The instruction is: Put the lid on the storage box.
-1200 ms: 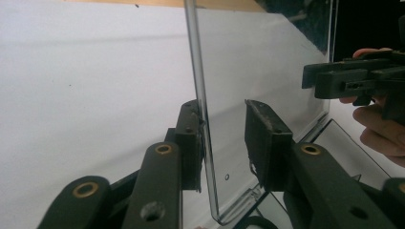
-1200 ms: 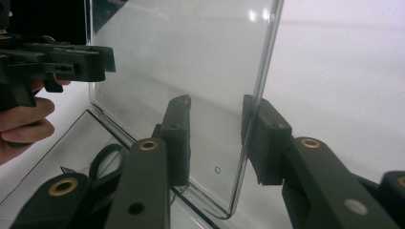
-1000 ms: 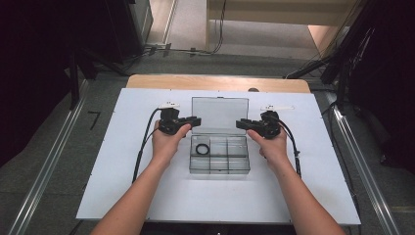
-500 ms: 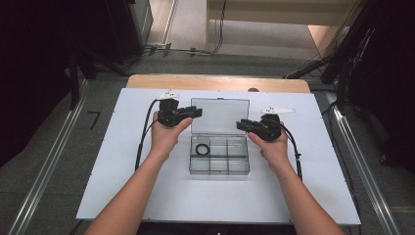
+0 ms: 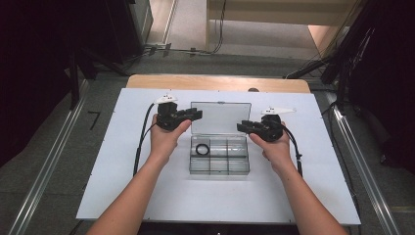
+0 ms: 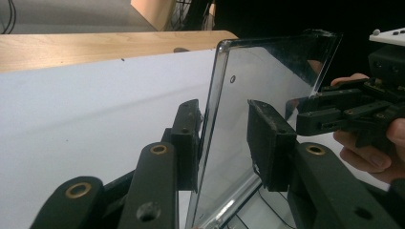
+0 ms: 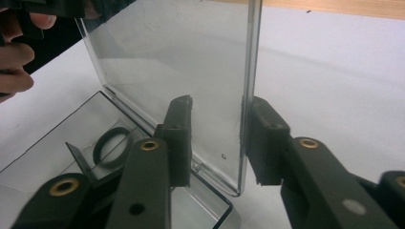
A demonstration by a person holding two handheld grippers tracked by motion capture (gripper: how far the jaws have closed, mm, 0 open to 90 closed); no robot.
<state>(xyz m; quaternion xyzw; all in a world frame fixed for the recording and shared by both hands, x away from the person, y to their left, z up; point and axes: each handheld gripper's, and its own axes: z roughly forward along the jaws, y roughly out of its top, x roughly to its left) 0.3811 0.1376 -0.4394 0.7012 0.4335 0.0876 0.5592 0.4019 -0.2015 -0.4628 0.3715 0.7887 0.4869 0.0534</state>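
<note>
**High view: clear compartment box with lid raised, a gripper at each side edge**

High view shows a clear plastic compartment box (image 5: 219, 159) lying near the middle of a white board (image 5: 122, 196) that covers the table. Its transparent lid (image 5: 220, 117) stands raised from the far edge of the box. A black ring (image 5: 201, 148) lies in the far-left compartment, as seen from the person's side; the contents of the other compartments cannot be made out.

Left gripper (image 5: 193, 115): held in the person's left hand (image 5: 165, 139) at the lid's left edge. In the left gripper view the lid's edge (image 6: 210, 138) stands between the two jaws. One jaw lies against or just beside the edge; the other stands clearly apart from the pane. The jaws are parted and not clamped.

Right gripper (image 5: 243, 127): held in the right hand (image 5: 276, 149) at the lid's right edge. In the right gripper view the lid's edge (image 7: 248, 95) passes between the jaws. The jaw on the outer side sits touching or just beside it; the inner jaw stands apart with a visible gap. Its jaws have just been opening, with the lid between them and no pinch on it.

The ring (image 7: 111, 146) also shows in the right gripper view, behind the lid's hinge line. Cables trail from both grippers toward the person.
</note>
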